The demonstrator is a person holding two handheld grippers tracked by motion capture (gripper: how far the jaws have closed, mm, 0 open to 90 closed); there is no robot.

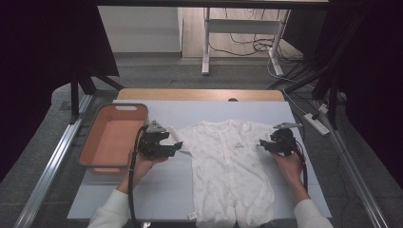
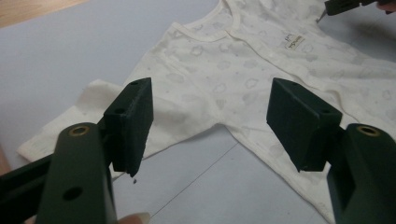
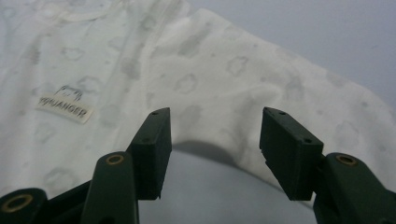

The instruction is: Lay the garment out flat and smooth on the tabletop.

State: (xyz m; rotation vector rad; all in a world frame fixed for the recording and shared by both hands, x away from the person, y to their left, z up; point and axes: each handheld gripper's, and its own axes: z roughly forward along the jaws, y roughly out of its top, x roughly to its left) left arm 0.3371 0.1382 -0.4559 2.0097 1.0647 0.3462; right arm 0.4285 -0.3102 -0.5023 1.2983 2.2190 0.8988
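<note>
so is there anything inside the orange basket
No, the orange basket by the left gripper shows a bare bottom, and the baby romper lies flat on the table beside it.

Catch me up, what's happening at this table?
A person holds a tool in each hand over a white baby romper spread flat on the pale table cover. The left tool sits at the romper's one sleeve, the right tool at the other, near each underarm. Both tools are open and grip nothing yet; it looks like the start of a fold. An orange bin stands at the left.
</note>
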